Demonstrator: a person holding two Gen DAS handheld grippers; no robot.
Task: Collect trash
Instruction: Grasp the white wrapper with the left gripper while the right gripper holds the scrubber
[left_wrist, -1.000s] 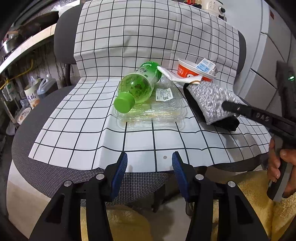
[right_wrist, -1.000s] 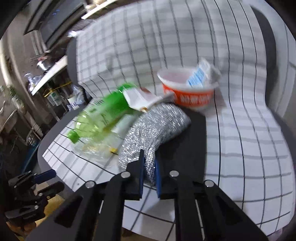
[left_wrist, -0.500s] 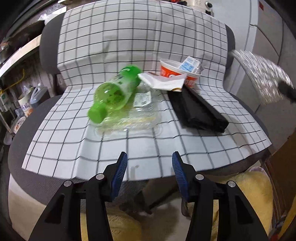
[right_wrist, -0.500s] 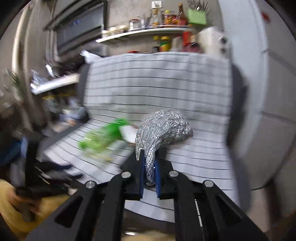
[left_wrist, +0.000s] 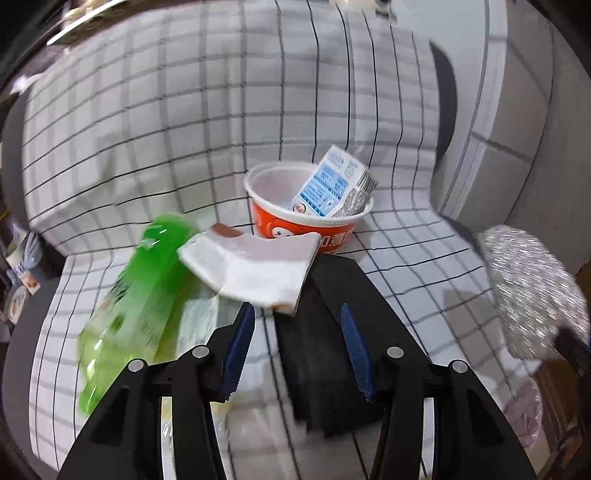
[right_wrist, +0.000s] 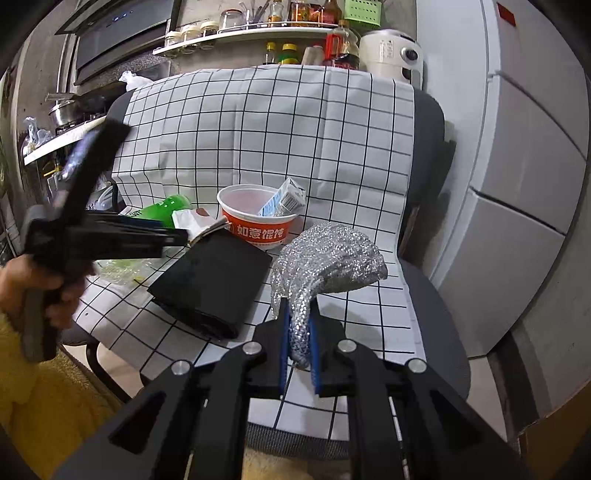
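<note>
— Where is the right gripper (right_wrist: 298, 347)?

— Low at six o'clock in its own view, angled down over the chair's checked cloth (right_wrist: 258, 122), blue pads pinched tight on a silver scrubber (right_wrist: 325, 254) lifted clear of the seat.

— And the left gripper (left_wrist: 295, 343)?

— Tilted steeply down, jaws spread with nothing between them, above the black folded bag (left_wrist: 332, 332). A hand (right_wrist: 40, 291) grips its handle at nine o'clock in the right view.

— The rest of the trash?

— A green bottle (left_wrist: 136, 295) lies at nine o'clock, a crumpled wrapper (left_wrist: 251, 266) beside it. The orange cup (left_wrist: 306, 218), at twelve, holds a small carton (left_wrist: 328, 184).
</note>
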